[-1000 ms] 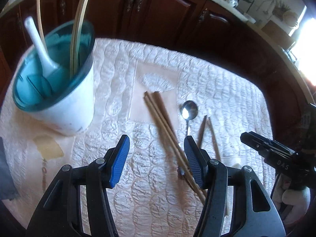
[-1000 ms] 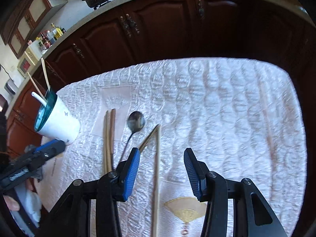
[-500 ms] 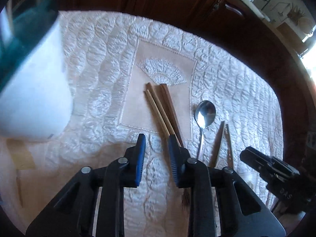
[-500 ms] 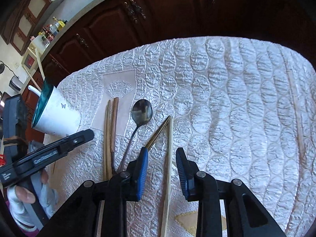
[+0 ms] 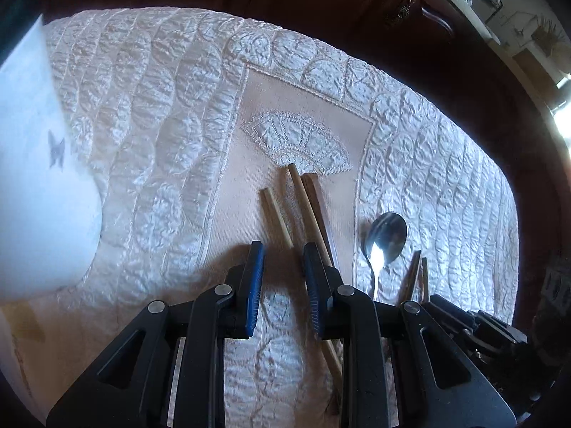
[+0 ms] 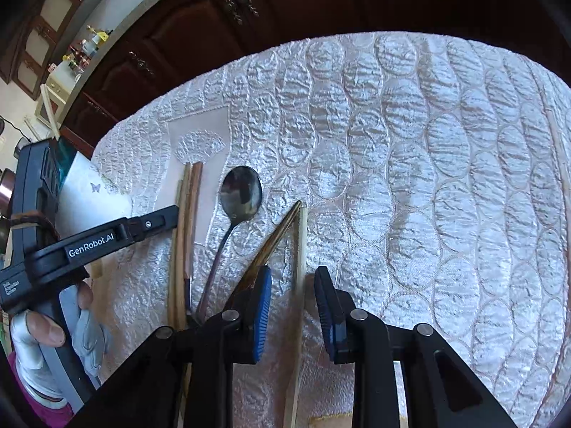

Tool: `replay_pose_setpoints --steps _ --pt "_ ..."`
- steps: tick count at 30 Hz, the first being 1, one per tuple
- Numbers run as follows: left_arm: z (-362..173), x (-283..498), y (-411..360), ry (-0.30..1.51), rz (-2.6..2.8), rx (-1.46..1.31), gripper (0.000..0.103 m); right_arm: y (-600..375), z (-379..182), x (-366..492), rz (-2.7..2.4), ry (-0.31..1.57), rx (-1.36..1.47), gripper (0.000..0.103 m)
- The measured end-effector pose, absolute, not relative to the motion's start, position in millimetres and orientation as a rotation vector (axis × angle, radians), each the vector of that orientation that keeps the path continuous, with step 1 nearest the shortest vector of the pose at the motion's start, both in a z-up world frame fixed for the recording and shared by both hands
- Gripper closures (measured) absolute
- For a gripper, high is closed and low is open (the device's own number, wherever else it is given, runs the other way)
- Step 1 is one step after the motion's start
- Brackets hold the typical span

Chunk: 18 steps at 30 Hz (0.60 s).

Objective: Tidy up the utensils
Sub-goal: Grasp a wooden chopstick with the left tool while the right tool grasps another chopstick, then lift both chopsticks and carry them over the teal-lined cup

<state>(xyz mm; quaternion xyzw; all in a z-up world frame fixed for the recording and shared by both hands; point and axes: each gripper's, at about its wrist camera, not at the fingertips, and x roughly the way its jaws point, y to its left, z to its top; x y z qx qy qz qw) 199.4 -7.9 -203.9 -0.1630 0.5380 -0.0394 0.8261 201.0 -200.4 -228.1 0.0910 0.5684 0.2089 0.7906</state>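
Over the quilted cloth my left gripper [image 5: 282, 249] hangs low, its jaws a narrow gap apart with bare cloth between them. A light chopstick [image 5: 276, 214] runs under its right finger, beside another light chopstick [image 5: 303, 196] and a dark one [image 5: 319, 203]. My right gripper [image 6: 292, 271] is closing around a light chopstick [image 6: 301, 235] that lies between its pads, untouched. A dark chopstick [image 6: 282, 228] slants under its left finger. The steel spoon [image 6: 241, 192] lies between the two groups. The white cup [image 5: 35, 178] stands at the left.
The quilted white cloth [image 6: 428, 178] covers the table, and dark wooden cabinets [image 6: 214, 18] stand beyond its far edge. A thin pale stick [image 6: 562, 164] lies near the cloth's right edge. A gloved hand [image 6: 35, 328] holds the left gripper's body at the left.
Both grippers have sunk toward the cloth and their jaws have narrowed. The cup has slid to the left edge of the left view. One light chopstick now lies apart from its neighbours.
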Motion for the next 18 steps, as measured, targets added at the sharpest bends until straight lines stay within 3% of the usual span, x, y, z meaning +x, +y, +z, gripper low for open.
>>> replay_pose_setpoints --steps 4,7,18 --pt "-205.7 207.0 -9.2 1.145 -0.075 -0.352 0.092 -198.0 -234.1 205.8 0.452 1.221 0.215 0.091" --pt "-204.7 210.1 -10.8 1.144 -0.075 -0.341 0.093 -198.6 -237.5 210.7 0.458 1.218 0.234 0.097" --pt "-153.0 164.7 1.7 1.066 -0.19 -0.315 0.098 -227.3 -187.7 185.0 0.51 1.125 0.234 0.098"
